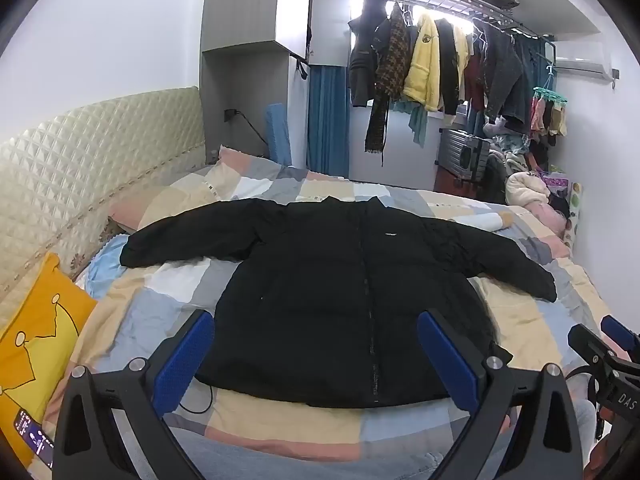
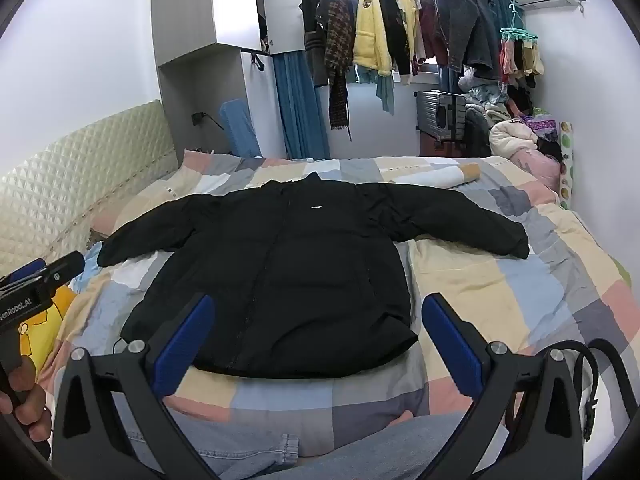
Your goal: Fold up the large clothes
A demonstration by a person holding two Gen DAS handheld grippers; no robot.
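Observation:
A black puffer jacket (image 1: 340, 280) lies flat and face up on the bed, zipped, collar away from me, both sleeves spread out to the sides. It also shows in the right wrist view (image 2: 288, 264). My left gripper (image 1: 316, 356) is open and empty, held above the jacket's near hem. My right gripper (image 2: 316, 344) is open and empty, above the hem's right part. The right gripper also shows at the right edge of the left wrist view (image 1: 612, 344), and the left gripper at the left edge of the right wrist view (image 2: 44, 276).
The bed has a patchwork checked cover (image 2: 500, 304). A yellow pillow (image 1: 36, 344) and a quilted headboard (image 1: 80, 168) are at the left. Hanging clothes (image 1: 432, 68), a suitcase (image 1: 464, 152) and a pile of clothes (image 2: 516, 140) stand behind the bed. A phone (image 1: 34, 438) lies at the near left.

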